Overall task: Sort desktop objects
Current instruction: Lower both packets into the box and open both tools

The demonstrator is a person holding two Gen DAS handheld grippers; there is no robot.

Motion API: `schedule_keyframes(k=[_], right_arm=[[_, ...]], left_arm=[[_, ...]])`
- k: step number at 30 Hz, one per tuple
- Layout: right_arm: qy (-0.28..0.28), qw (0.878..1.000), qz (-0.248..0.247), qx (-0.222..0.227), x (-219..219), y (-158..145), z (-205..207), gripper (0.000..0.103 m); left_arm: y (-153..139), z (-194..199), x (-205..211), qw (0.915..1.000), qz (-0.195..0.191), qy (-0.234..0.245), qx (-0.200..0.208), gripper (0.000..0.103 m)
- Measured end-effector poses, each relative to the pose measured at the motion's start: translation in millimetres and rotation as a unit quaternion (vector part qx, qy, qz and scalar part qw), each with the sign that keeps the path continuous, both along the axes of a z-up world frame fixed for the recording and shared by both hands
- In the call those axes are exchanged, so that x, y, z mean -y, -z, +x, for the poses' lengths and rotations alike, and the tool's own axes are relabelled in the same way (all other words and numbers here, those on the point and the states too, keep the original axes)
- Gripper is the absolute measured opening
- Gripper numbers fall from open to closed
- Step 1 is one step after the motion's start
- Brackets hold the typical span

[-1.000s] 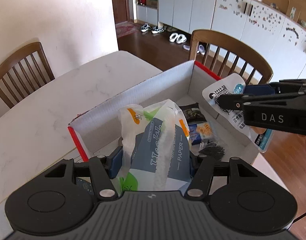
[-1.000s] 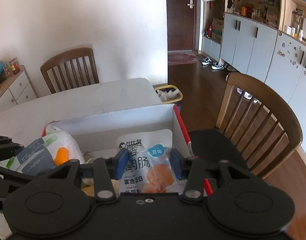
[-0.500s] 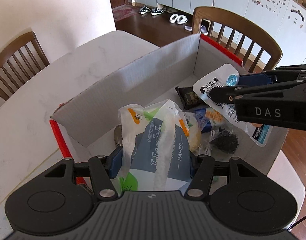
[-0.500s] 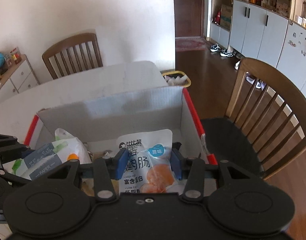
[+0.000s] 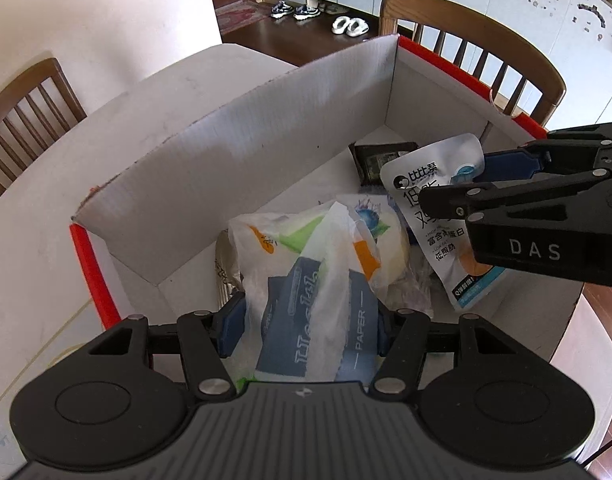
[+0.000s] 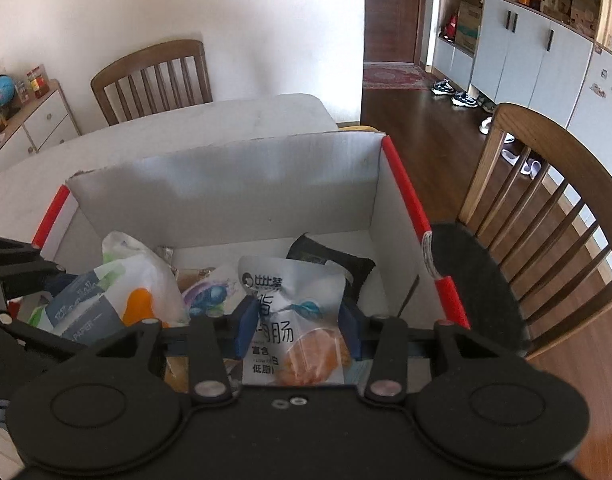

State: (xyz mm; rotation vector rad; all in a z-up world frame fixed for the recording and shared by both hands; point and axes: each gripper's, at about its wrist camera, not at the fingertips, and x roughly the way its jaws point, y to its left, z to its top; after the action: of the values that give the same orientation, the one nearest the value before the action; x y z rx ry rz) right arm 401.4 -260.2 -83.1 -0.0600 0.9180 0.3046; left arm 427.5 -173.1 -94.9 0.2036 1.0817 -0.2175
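- my left gripper [image 5: 306, 328] has its blue pads closed about halfway on the tissue pack [image 5: 317, 304], squeezing its flanks low down; the wrapper bulges above the jaws.
- my right gripper [image 6: 296, 330] clamps the snack pouch [image 6: 296, 320] across its middle, pads on both side edges, narrower than the left.
- both loads hang inside the cardboard box [image 5: 242, 148], above the loose items on its floor: a dark packet [image 5: 381, 156] at the far corner, a pale wrapped roll [image 5: 389, 236] between my two loads.
- the tissue pack looks light, soft and compressible, with a slick film wrapper; i judge a grip across the body safest, not the loose flap on top, which would slip or tear.
- the pouch is thin, floppy and glossy; held by its middle it droops at both ends, so a firm pinch matters more than force.
- compared with a second ago, both hands have sunk: the box walls now rise around my loads, and more of the floor shows. the grips look unchanged.
- the box sits on the white table [image 5: 86, 184], chairs beyond.
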Motion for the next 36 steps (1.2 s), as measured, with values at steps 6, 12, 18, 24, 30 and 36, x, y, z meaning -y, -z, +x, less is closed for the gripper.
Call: schedule_keyframes(k=[6, 12, 18, 24, 30, 36], right_arm=[[-0.010, 1.000, -0.004, -0.004, 1, 0, 2, 0.045], [-0.021, 1.000, -0.005, -0.004, 3, -3, -1, 0.049], [-0.028, 1.000, 0.003, 0.006, 6, -11, -8, 0.066], [-0.033, 0.999, 0.013, 0.011, 9, -21, -13, 0.067], [-0.039, 0.999, 0.020, 0.017, 12, -33, -20, 0.070], [-0.044, 0.998, 0.029, 0.022, 13, -45, -29, 0.072]], left_arm=[[3, 5, -3, 0.9999, -0.009, 0.003, -0.009, 0.062], [6, 8, 0, 0.9997, -0.014, 0.013, -0.013, 0.069], [6, 4, 4, 0.9995, -0.022, 0.020, -0.008, 0.076], [-2, -2, 3, 0.9993, -0.033, 0.017, 0.001, 0.077], [-14, -12, 1, 0.9991, -0.037, 0.012, 0.019, 0.085], [-29, -23, -5, 0.9979, -0.056, 0.002, 0.034, 0.087]])
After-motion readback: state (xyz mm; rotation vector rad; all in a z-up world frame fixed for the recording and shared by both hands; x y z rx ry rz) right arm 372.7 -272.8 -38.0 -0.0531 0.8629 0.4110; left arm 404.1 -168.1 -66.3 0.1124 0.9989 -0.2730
